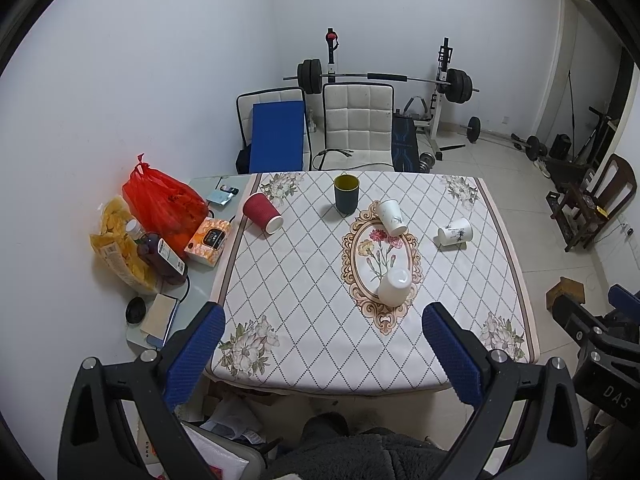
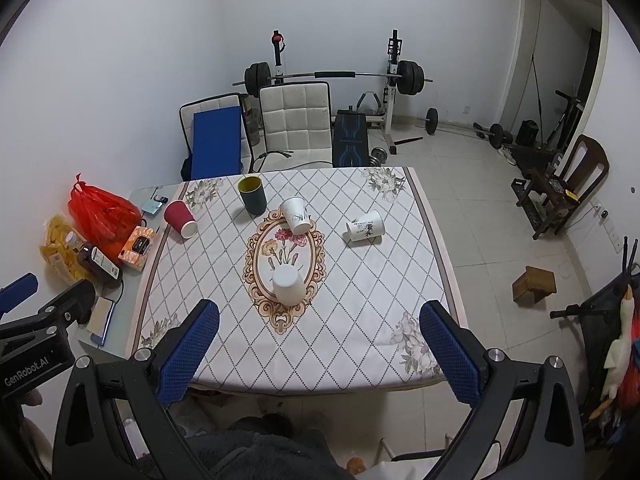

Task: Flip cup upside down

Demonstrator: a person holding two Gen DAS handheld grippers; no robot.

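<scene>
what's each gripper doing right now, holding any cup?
Left gripper: open, empty, held back at the near edge of the table.
Right gripper: open, empty, also short of the nearest white cup.

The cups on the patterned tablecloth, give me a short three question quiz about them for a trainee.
1. True or false: the dark green cup with the yellow inside stands upright.
2. How many white paper cups are there, counting the nearest white paper cup?
3. Multiple choice: the red ribbed paper cup is A) on its side, B) stacked, C) held by the left hand-held gripper.

Key: 1 true. 2 three. 3 A; both the left and the right hand-held gripper are open and hold nothing.
</scene>
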